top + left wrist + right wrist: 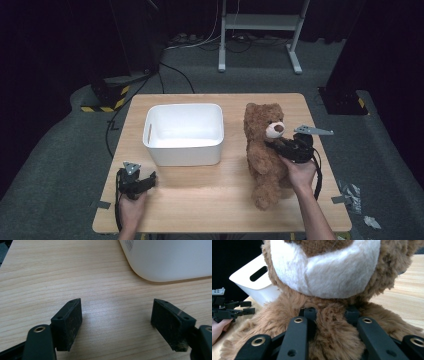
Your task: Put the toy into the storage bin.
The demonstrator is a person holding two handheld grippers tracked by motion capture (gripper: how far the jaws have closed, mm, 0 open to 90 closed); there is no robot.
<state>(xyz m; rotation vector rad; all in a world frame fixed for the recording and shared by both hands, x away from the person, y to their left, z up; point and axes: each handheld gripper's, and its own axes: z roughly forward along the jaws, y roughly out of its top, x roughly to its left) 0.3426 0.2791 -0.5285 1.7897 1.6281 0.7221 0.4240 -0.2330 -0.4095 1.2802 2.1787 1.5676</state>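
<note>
The brown plush teddy bear (265,150) lies just right of the white rectangular plastic bin (184,132) on the pale wooden table (200,200), head away from the person. The right tool (331,315) is clamped on its neck fur — I judge the bin lies to that tool's left. The left tool (116,322), jaws apart and holding nothing, rests near the bin's front-left corner.

The left gripper (116,322) hangs low over the light wooden table (50,272), its two black jaws spread wide apart — nothing between them but bare wood grain. Beyond the jaws, toward the upper right, stands the rounded corner of a white plastic bin (170,260) — resting on the tabletop.
</note>
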